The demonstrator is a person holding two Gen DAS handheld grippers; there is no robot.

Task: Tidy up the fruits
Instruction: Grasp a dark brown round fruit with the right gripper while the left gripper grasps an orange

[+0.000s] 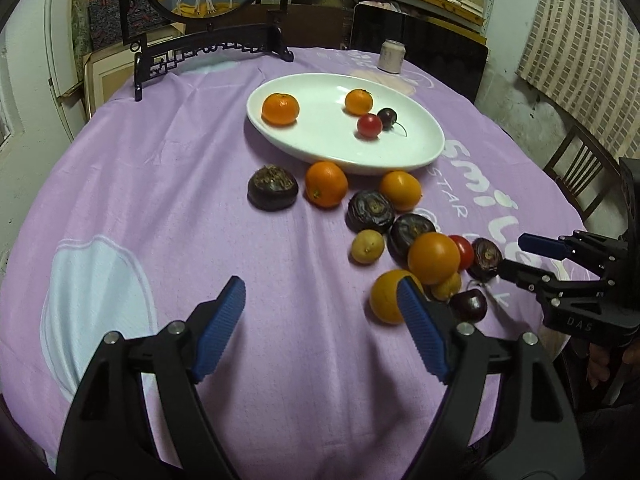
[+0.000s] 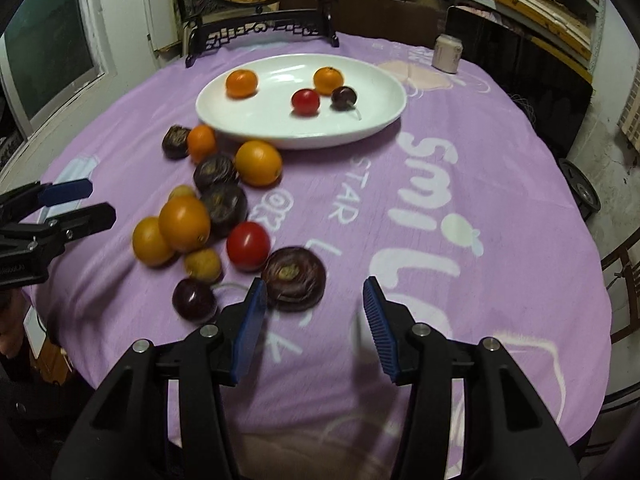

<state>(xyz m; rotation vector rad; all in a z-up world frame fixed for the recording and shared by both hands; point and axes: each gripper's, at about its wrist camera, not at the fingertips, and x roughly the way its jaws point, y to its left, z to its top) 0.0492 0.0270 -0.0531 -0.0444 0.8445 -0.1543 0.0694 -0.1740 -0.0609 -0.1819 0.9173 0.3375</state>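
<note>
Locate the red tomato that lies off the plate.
In the right wrist view the red tomato lies on the purple cloth left of centre, between a small yellow fruit and a dark ridged fruit.

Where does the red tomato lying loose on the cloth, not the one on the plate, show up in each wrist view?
Left wrist: red tomato right of centre, half hidden behind an orange.
Right wrist: red tomato left of centre, fully visible.
Shared landmark: white plate beyond the loose fruit.

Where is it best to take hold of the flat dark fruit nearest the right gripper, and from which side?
Probably across its rounded rim, jaws coming from above. The dark fruit lies flat, wider than tall, and the open right gripper already nearly lines up with it; its right side is free.
</note>
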